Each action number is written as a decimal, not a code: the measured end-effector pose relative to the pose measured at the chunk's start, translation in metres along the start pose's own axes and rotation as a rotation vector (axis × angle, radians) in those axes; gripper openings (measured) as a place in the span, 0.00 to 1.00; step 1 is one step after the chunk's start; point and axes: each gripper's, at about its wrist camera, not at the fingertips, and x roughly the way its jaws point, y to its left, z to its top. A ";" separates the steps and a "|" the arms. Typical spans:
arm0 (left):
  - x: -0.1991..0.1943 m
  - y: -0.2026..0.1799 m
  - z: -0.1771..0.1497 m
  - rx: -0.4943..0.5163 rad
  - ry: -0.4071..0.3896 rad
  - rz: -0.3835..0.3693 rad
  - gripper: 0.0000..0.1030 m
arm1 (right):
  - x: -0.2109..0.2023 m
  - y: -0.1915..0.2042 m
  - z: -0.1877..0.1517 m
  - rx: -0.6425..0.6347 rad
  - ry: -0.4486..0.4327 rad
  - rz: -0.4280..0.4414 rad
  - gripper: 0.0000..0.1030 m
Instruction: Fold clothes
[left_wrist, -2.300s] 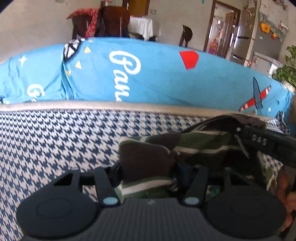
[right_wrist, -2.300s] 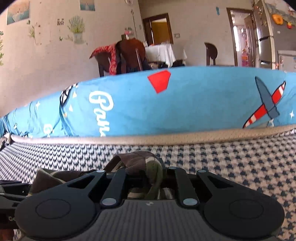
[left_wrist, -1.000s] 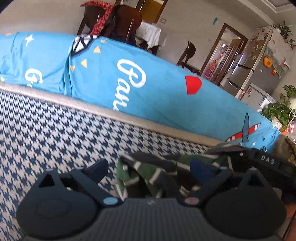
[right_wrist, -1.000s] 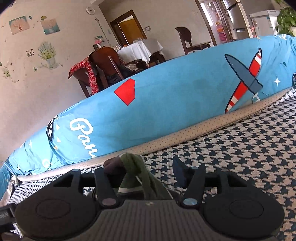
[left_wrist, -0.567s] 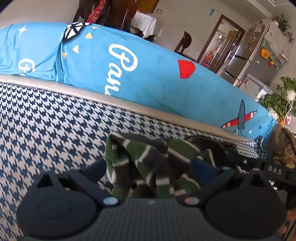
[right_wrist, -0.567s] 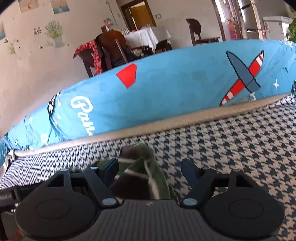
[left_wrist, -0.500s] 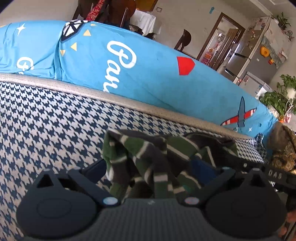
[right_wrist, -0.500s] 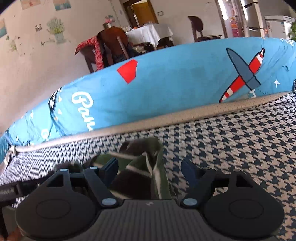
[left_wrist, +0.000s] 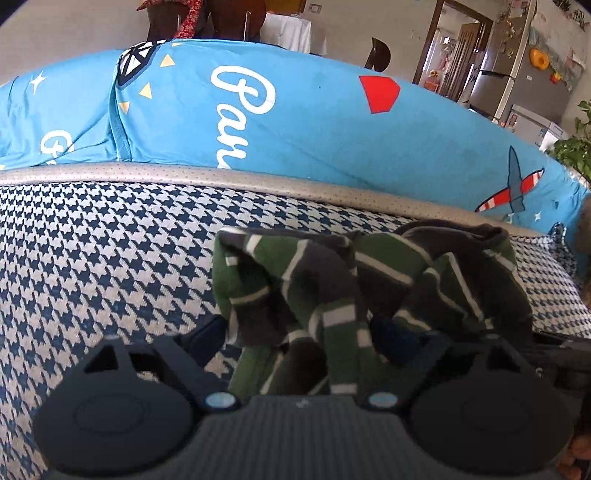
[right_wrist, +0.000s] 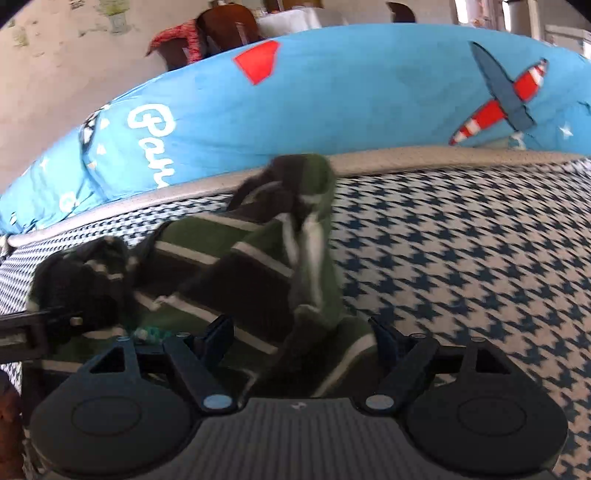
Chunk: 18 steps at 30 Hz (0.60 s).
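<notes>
Two grippers — left gripper (left_wrist: 301, 334) closing, right gripper (right_wrist: 301, 330) opening — are spread wide, unclamped, around a crumpled green-and-brown striped knit garment (left_wrist: 332, 280).

A houndstooth cushion (left_wrist: 110, 258) filled the foreground, edged by a grey band (left_wrist: 258, 182). Behind it lay a blue cover (left_wrist: 314, 122) printed with white script, a red shape and a plane. Beyond stood dark chairs (left_wrist: 236, 18), a white-clothed table (left_wrist: 291, 35), a doorway (left_wrist: 458, 55), a fridge (left_wrist: 524, 74) and a plant (left_wrist: 572, 151) in daylight.
</notes>
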 end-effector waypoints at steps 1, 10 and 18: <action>0.001 0.000 0.000 0.000 0.003 0.004 0.76 | 0.001 0.003 0.000 -0.003 -0.005 0.006 0.72; -0.002 0.000 0.003 0.023 -0.023 0.034 0.51 | 0.000 0.033 0.006 -0.055 -0.079 -0.032 0.16; -0.016 0.006 0.012 0.055 -0.124 0.144 0.50 | -0.025 0.043 0.030 -0.038 -0.254 -0.087 0.15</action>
